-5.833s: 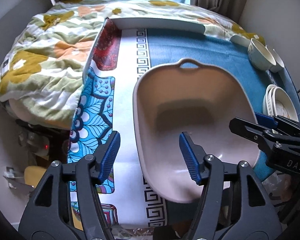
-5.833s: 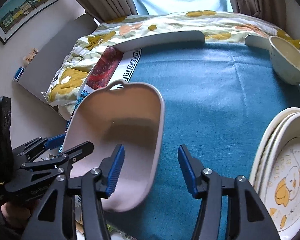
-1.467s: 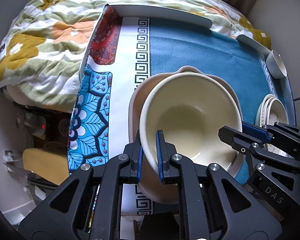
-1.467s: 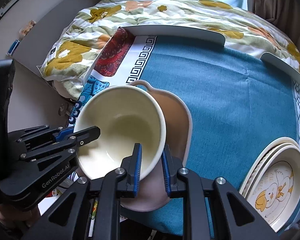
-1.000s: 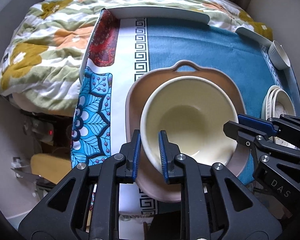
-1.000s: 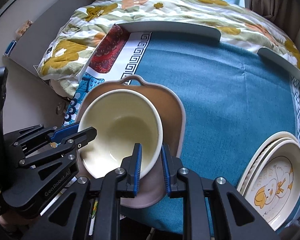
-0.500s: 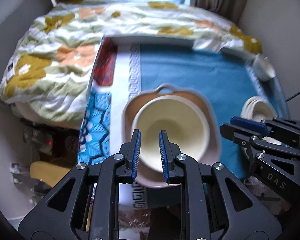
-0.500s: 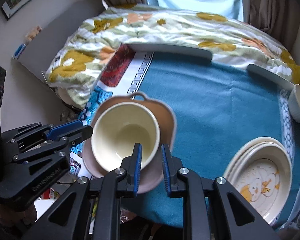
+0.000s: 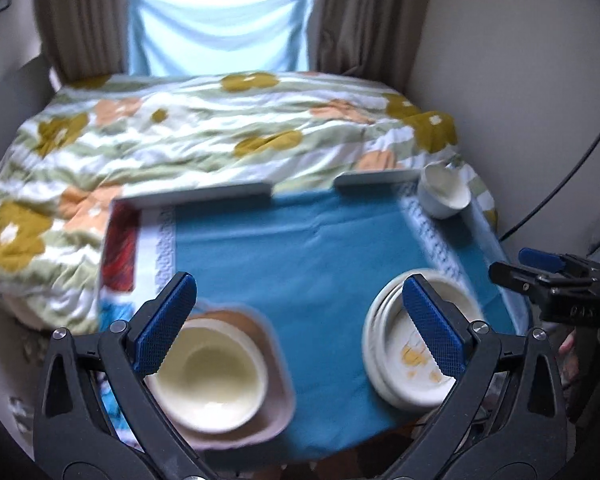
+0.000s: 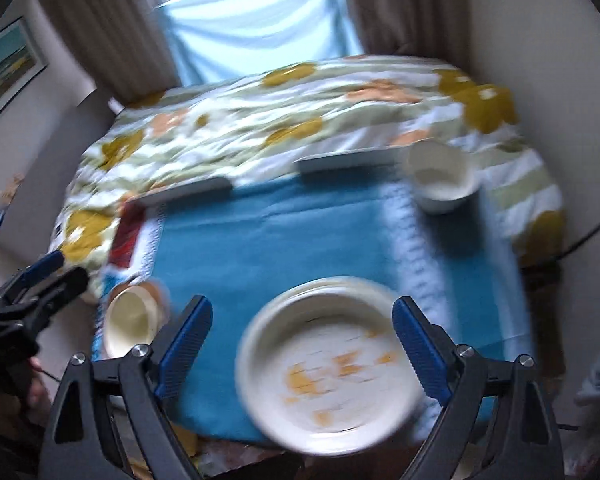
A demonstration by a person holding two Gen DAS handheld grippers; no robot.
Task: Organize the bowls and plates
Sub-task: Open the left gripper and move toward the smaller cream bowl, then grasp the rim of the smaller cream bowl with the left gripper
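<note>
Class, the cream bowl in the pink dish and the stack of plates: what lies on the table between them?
Only bare blue cloth lies between the cream bowl, nested in the pink dish, and the stack of plates. The left wrist view shows it best.

Motion-blurred throughout: printed motif on stacked plates [image 10: 328,364] illegible; plates' right rim [image 9: 420,356] hidden behind left gripper's finger [image 9: 434,332].

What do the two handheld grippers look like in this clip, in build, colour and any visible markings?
Both match: the left gripper and right gripper have matte black, triangulated plastic frames with silver bolts at the pivots, and each finger carries a blue pad with a fine textured grip surface. No lettering is legible in these blurred frames, and no sleeve shows.
</note>
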